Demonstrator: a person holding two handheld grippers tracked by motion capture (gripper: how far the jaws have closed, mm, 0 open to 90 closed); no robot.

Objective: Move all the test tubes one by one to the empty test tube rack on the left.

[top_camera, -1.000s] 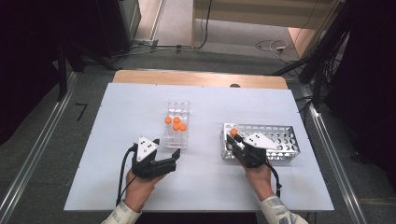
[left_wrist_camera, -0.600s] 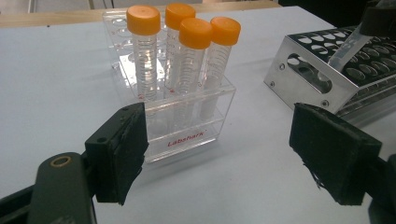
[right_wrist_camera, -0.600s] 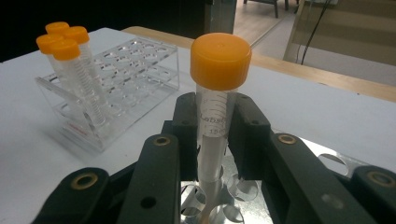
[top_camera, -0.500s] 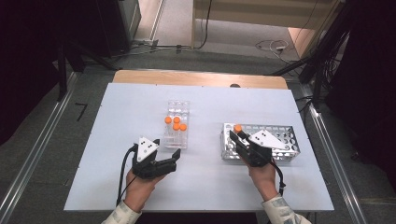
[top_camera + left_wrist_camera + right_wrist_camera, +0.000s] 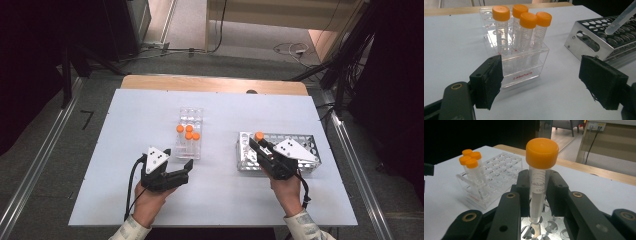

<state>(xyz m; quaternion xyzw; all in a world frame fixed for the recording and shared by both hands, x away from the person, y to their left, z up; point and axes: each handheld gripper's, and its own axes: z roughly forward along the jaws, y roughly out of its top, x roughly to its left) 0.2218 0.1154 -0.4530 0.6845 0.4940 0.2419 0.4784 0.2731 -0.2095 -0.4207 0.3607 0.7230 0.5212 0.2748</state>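
We note a white bench (image 5: 130, 135) whose far edge is backed by a bare wooden strip (image 5: 210, 84). On the bench, left of centre, stands a clear plastic rack (image 5: 190, 120) carrying four orange-capped tubes (image 5: 186, 132) clustered at its near end; the far wells hold nothing. In the left gripper view the same rack (image 5: 524, 65) bears red lettering on its front wall. Beyond the bench we record grey carpeted floor (image 5: 45, 150), metal rails (image 5: 30, 175) running along both sides, loose cables (image 5: 287, 49) lying on a lighter floor area, and dark equipment (image 5: 385, 75) at the right.
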